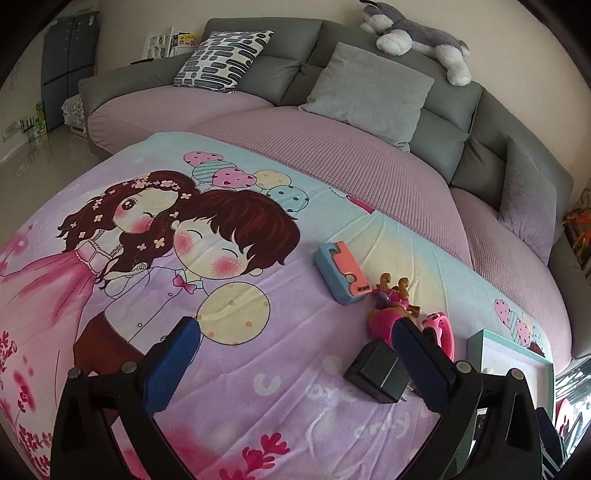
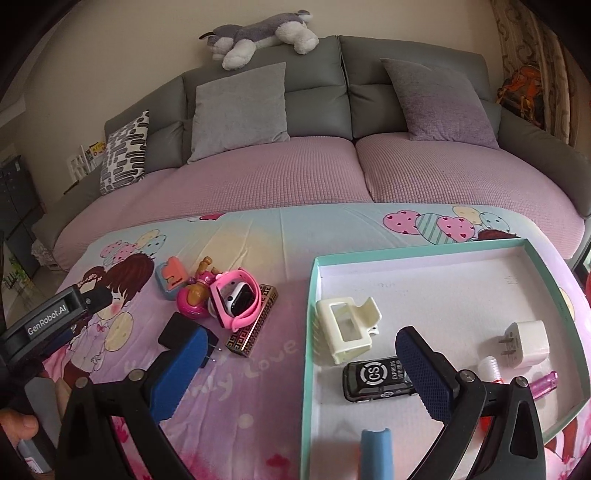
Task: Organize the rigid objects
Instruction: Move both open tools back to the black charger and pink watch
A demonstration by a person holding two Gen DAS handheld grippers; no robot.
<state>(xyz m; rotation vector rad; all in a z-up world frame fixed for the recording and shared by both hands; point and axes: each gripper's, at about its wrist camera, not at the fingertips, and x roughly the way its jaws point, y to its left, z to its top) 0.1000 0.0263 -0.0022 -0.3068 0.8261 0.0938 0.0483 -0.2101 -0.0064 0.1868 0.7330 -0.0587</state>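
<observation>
On the cartoon bedsheet lie a black charger (image 1: 376,373) (image 2: 177,330), a pink toy figure (image 1: 386,310) (image 2: 194,297), a pink smartwatch (image 2: 236,301) (image 1: 439,330), a blue-and-pink case (image 1: 343,273) (image 2: 170,281) and a patterned box (image 2: 255,325). A teal-rimmed tray (image 2: 310,332) (image 1: 513,347) holds a cream hair clip (image 2: 345,328), a black toy car (image 2: 376,376), a white plug (image 2: 526,343), a purple item (image 2: 543,380) and a blue piece (image 2: 376,454). My left gripper (image 1: 295,343) is open, hovering just left of the charger. My right gripper (image 2: 299,350) is open over the tray's left rim.
A grey sofa with pink seat covers (image 2: 280,177) runs behind the sheet, with grey cushions (image 2: 240,107), a patterned pillow (image 1: 225,55) and a plush husky (image 2: 258,33) on its back. The left gripper's body (image 2: 48,317) shows at the right wrist view's left edge.
</observation>
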